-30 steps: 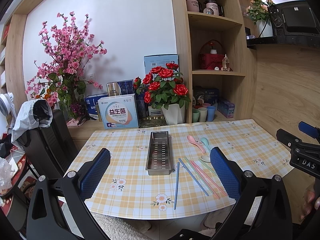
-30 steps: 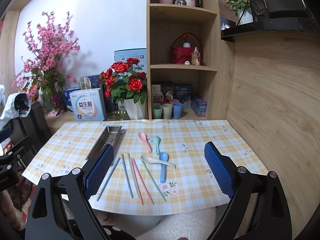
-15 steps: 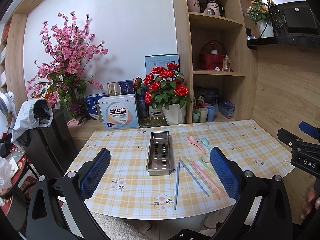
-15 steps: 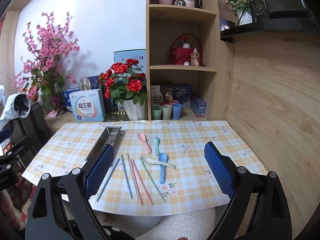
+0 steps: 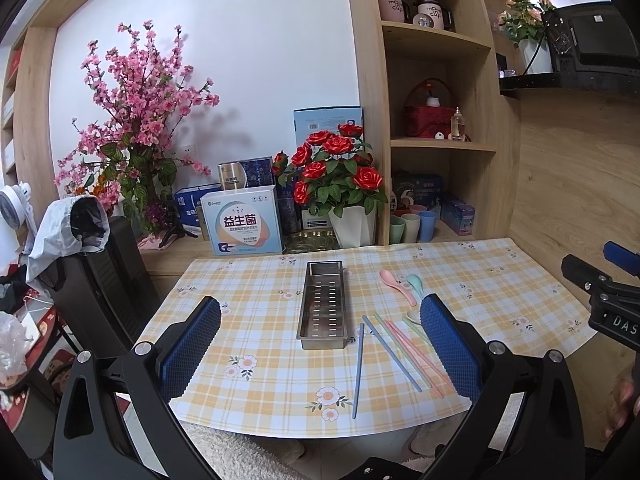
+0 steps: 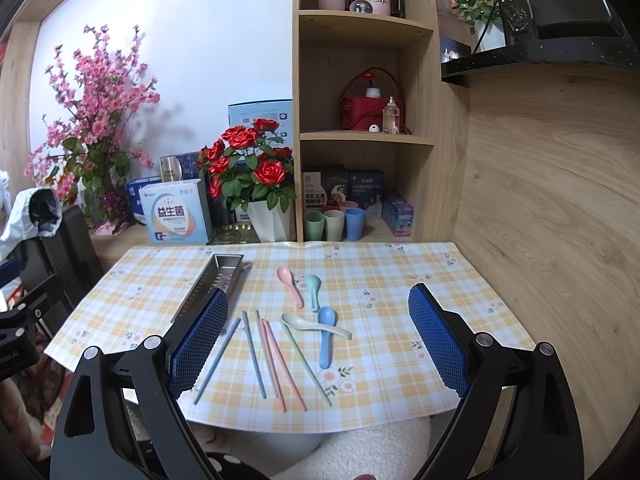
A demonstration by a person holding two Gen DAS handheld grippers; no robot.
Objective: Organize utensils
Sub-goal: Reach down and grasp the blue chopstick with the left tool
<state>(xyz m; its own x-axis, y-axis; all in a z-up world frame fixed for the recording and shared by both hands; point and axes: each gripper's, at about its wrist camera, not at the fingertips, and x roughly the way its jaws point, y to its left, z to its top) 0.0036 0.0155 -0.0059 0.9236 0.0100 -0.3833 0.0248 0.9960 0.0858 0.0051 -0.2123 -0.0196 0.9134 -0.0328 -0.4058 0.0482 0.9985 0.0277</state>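
1. Left gripper (image 5: 320, 340) held above the near edge of the table (image 5: 500, 280), blue pads spread wide, nothing between them.
2. Right gripper (image 6: 318, 340) likewise spread wide and holding nothing, hovering over the near edge – its tip also visible at the far right of the left wrist view.
3. Steel tray (image 5: 325, 304) lying lengthwise on the checked cloth, left of the utensils, slotted floor bare.
4. Chopsticks (image 6: 276, 360) laid in a loose fan just right of the tray – blue, green and pink sticks, roughly parallel, near ends pointing toward the table edge; leftmost blue stick (image 5: 357, 364) lying just beside the tray's near corner.
5. Pink spoon (image 6: 289, 285) and teal spoon (image 6: 313, 287) farther back, side by side.
6. Blue spoon (image 6: 326, 334) nearer, with a cream spoon (image 6: 314, 326) lying across its handle.
7. Behind the table: white pot of red roses (image 6: 252, 172), three cups (image 6: 334, 224) on the lowest shelf, pink blossom branches (image 5: 136, 120) at left.
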